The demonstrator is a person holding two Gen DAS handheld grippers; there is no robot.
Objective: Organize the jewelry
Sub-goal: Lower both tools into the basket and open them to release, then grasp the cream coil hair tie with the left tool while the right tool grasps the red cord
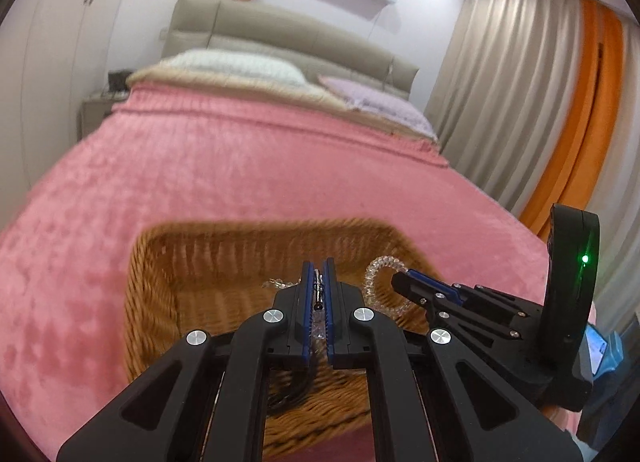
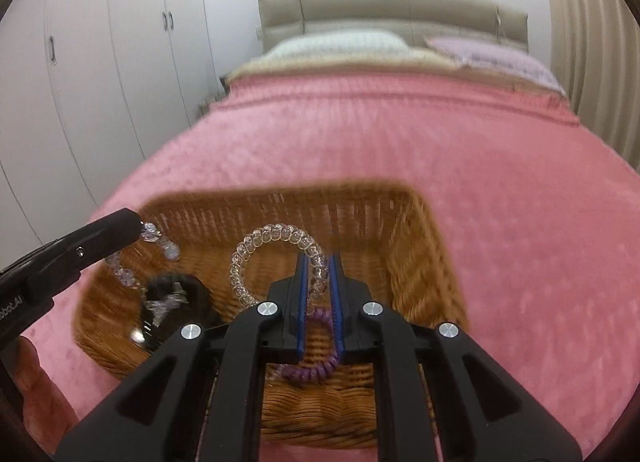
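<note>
A wicker basket (image 1: pixel 208 274) (image 2: pixel 404 246) sits on the pink bedspread. My left gripper (image 1: pixel 319 266) is shut on a clear crystal bead bracelet (image 2: pixel 160 246) above the basket's left part; a metal piece shows between its fingers. It enters the right wrist view from the left (image 2: pixel 132 222). My right gripper (image 2: pixel 318 262) is shut on a clear spiral coil bracelet (image 2: pixel 276 238) (image 1: pixel 380 266) above the basket's middle. It also shows in the left wrist view (image 1: pixel 400 282). A purple spiral coil (image 2: pixel 316 366) and a black item with crystals (image 2: pixel 172 294) lie in the basket.
The pink bedspread (image 1: pixel 240 166) (image 2: pixel 500 166) surrounds the basket. Pillows (image 1: pixel 240 66) and a headboard are at the far end. White wardrobes (image 2: pixel 100 62) stand left, grey and orange curtains (image 1: pixel 540 102) right. A nightstand (image 1: pixel 96 110) is beside the bed.
</note>
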